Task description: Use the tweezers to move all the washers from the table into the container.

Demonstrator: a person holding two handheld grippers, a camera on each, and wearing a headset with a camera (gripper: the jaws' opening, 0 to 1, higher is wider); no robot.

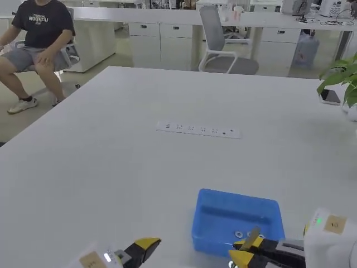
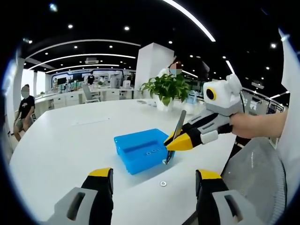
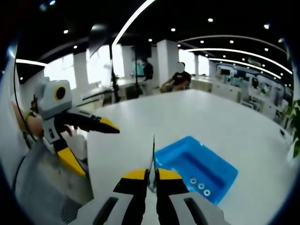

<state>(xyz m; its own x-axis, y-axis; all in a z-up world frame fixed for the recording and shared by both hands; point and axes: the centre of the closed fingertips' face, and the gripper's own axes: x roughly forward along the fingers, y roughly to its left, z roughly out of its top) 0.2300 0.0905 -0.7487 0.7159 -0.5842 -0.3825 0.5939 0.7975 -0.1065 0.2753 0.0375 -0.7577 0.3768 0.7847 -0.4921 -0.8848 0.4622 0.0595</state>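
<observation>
A blue container (image 1: pixel 237 218) stands near the table's front edge, with three washers (image 3: pixel 200 186) lying in it. My right gripper (image 1: pixel 245 250) sits at the container's front right corner, shut on thin metal tweezers (image 2: pixel 176 133) that point down beside the container (image 2: pixel 138 150). One loose washer (image 2: pixel 163 183) lies on the table in front of the container, between my left gripper's jaws in that view. The left gripper (image 1: pixel 144 245) hovers open to the left of the container, holding nothing. The right gripper view has it (image 3: pixel 89 136) on the left.
A white power strip (image 1: pixel 198 130) lies mid-table. A potted plant (image 1: pixel 340 75) and a phone (image 1: pixel 330 96) sit at the table's right edge. A person (image 1: pixel 39 39) sits far left, and an office chair (image 1: pixel 220 42) stands beyond the table.
</observation>
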